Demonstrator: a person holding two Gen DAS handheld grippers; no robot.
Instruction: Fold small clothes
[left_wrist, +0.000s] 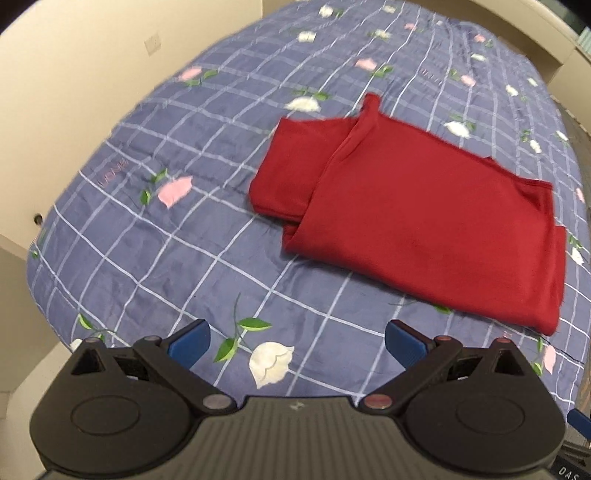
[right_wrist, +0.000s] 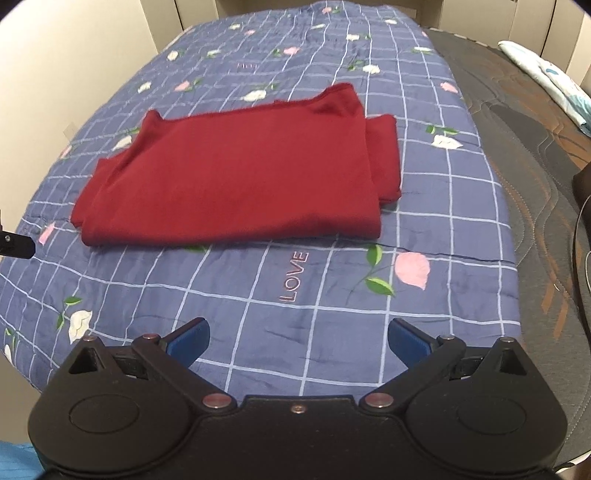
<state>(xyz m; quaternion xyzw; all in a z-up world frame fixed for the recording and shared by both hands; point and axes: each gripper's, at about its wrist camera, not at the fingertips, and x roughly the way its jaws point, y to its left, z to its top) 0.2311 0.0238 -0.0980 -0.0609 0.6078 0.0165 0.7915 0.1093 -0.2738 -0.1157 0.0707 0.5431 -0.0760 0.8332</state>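
A dark red garment (left_wrist: 417, 218) lies folded flat on the blue checked floral quilt (left_wrist: 177, 236). In the right wrist view the red garment (right_wrist: 240, 177) lies ahead of the gripper in the middle of the quilt (right_wrist: 295, 302). My left gripper (left_wrist: 297, 343) is open and empty, above the quilt, short of the garment's near left edge. My right gripper (right_wrist: 298, 339) is open and empty, held back from the garment's near edge, over the word LOVE (right_wrist: 295, 277).
Beige walls (left_wrist: 74, 92) border the bed on the left. A dark quilted mattress strip (right_wrist: 535, 177) runs along the right of the quilt, with a light pillow (right_wrist: 554, 81) at the far right. Part of the other gripper (right_wrist: 14, 245) shows at the left edge.
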